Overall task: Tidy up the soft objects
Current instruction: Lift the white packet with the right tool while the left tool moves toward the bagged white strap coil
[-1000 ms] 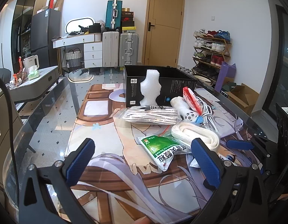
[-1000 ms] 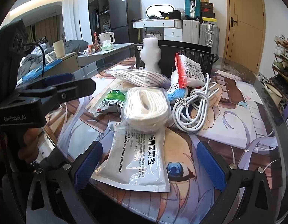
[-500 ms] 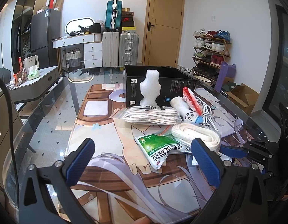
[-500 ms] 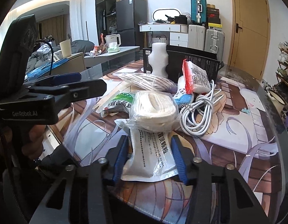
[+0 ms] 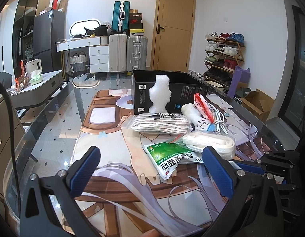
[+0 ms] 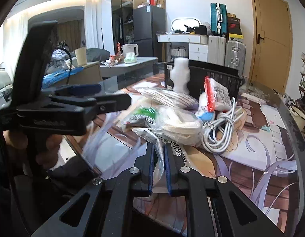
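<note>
The flat white plastic sachet printed with black characters [image 6: 173,148] lies at the near edge of the heap of soft goods, its near end pinched between the blue pads of the right gripper [image 6: 159,167], whose jaws are clamped tight on the film. The far end of the sachet is tucked under the clear bag of folded white cloth [image 6: 180,127], which sits on top of it and partly hides it. I judge the sachet to be light, limp and slippery: it will fold and droop from a hold at one end, and the weight of the cloth bag may drag on it as it comes free. A hold across the crimped seam at the near end looks the safest place, since the film there is doubled and the contents are not squeezed.

Just left of the cloth bag lies a green-and-white foil pouch [image 5: 168,158]. Beyond the cloth bag are a clear zip bag of striped white fabric [image 5: 160,122], a small white plush toy [image 5: 196,116], a red-edged white packet [image 6: 216,96] and a coil of white cable [image 6: 221,128]. Behind those stand a white foam shape [image 5: 160,94] and the open black cardboard box [image 5: 192,92], the likely place for these things.

The left gripper [image 5: 152,167] hangs well left of the cloth bag, its jaws spread wide and empty, above the printed mat [image 5: 116,177].
</note>
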